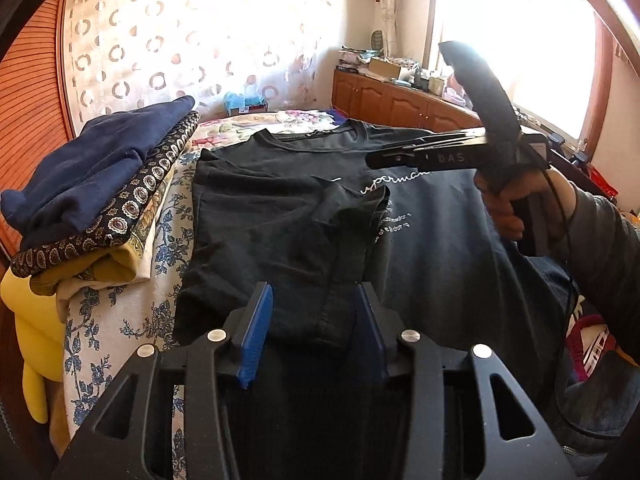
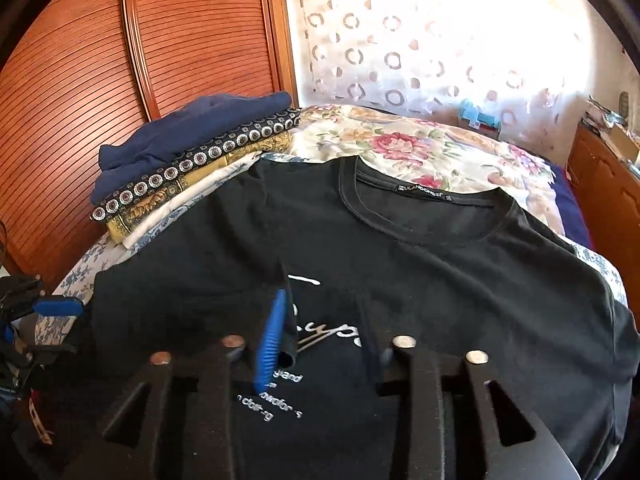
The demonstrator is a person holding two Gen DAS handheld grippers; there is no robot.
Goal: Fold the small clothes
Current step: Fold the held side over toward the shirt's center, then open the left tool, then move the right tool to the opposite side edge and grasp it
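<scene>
Floral bed bears black T-shirt beneath both spread grippers: left gripper, right gripper

Home bedroom: floral-quilted bed, slatted wardrobe, patterned curtain

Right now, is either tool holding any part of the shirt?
No. Both tools are open. The left tool straddles the black T-shirt's folded-over side near the hem. The right tool hovers over the chest print, with only a sleeve edge against its left finger.
</scene>
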